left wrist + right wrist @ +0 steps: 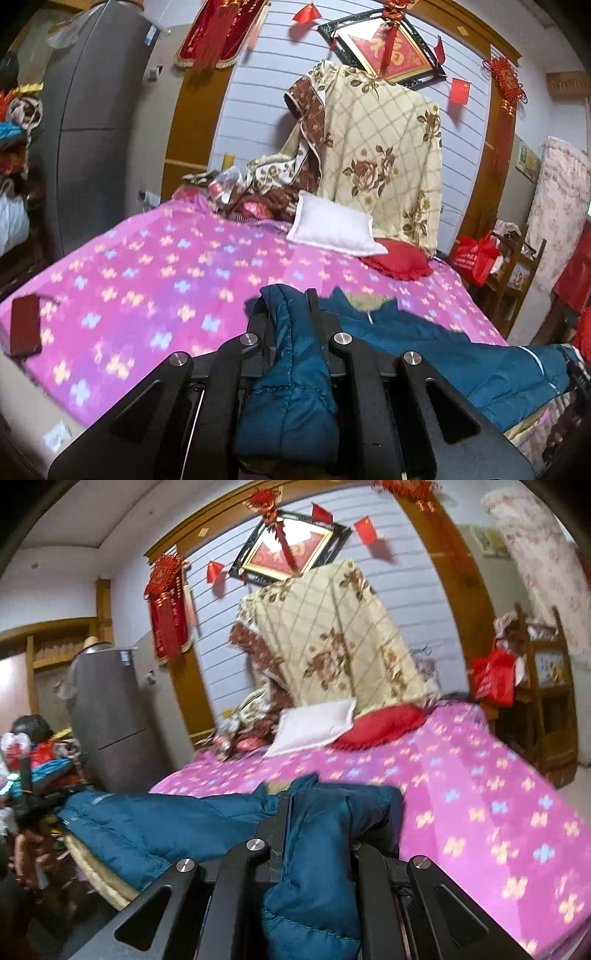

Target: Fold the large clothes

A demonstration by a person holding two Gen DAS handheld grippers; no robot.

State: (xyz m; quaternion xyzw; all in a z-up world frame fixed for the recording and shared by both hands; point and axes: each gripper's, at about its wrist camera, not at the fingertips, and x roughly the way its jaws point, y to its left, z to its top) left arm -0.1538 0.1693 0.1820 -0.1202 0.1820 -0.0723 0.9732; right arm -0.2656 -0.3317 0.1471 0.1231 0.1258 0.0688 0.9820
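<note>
A teal quilted down jacket (443, 350) is stretched between my two grippers above the near edge of the bed (155, 266). My left gripper (291, 306) is shut on a bunched part of the jacket, which hangs down between its fingers. My right gripper (317, 805) is shut on the jacket's other end (147, 823); the fabric covers its right finger. A tan fur-lined collar (365, 301) shows at the jacket's far edge. The left gripper and the hand holding it show at the left of the right wrist view (26, 794).
The bed has a pink flowered sheet (498, 794). A white pillow (332, 229), a red cushion (399, 260) and a floral quilt pile (376, 155) lie at its head. A dark phone (24, 325) lies at the left edge. A grey fridge (99, 122) stands left, a wooden shelf (546, 701) right.
</note>
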